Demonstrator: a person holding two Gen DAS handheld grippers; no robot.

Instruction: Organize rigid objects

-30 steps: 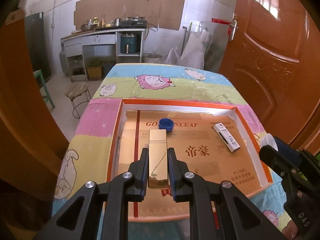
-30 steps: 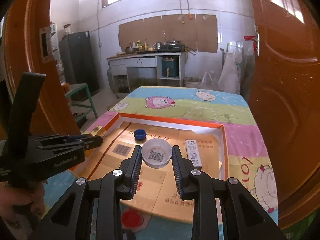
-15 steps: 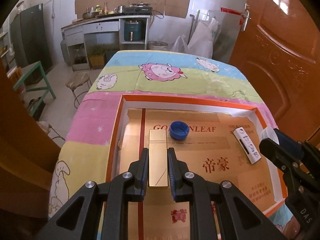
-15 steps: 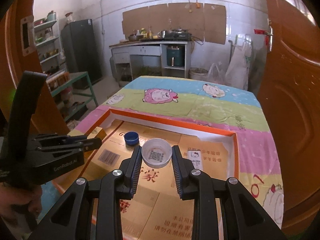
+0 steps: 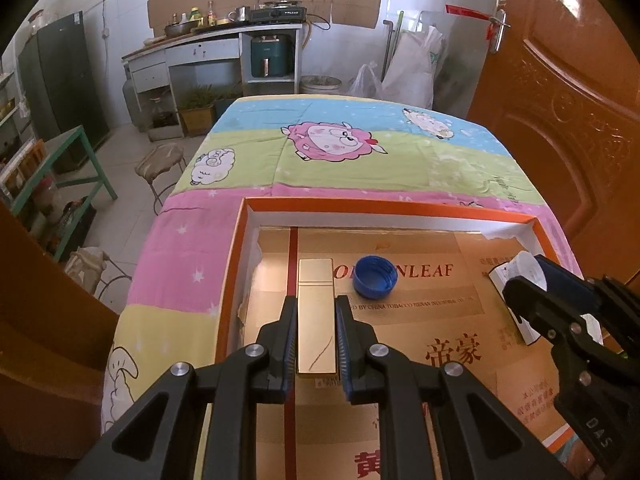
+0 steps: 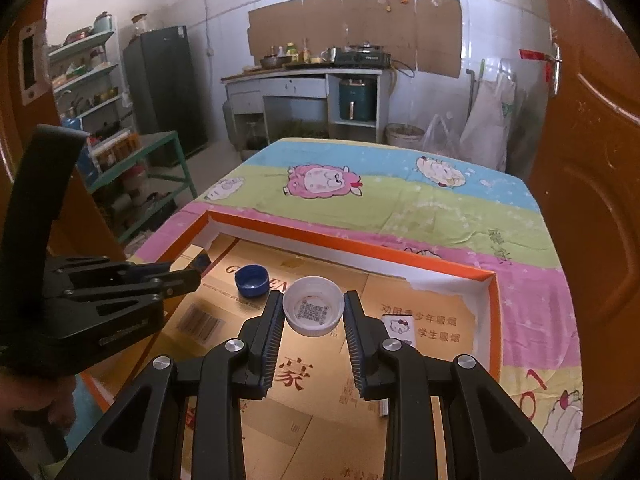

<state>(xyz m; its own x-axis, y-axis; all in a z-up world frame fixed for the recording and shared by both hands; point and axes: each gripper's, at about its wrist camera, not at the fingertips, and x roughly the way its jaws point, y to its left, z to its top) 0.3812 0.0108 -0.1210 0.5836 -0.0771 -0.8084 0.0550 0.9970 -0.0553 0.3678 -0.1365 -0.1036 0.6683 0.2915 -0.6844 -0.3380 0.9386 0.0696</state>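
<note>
The left gripper is clamped on a gold bar, gripped by its long sides with the far end projecting beyond the fingertips. The right gripper is clamped on a white cap, held open side up so that a printed code inside can be read. Both loads are carried over the tray, an orange-rimmed box lid lined with gold cardboard, which rests on a sheep-print cloth. A blue cap already lies on the lining just right of the bar's far end, and a small white box lies just right of the white cap.

The step in hand is judged to be placement in the tray. Each piece is best lowered until it sits flat before the jaws are parted. The bar should be kept parallel to the left wall and clear of the blue cap; the white cap should be set between the blue cap and the box, with neither nudged.
</note>
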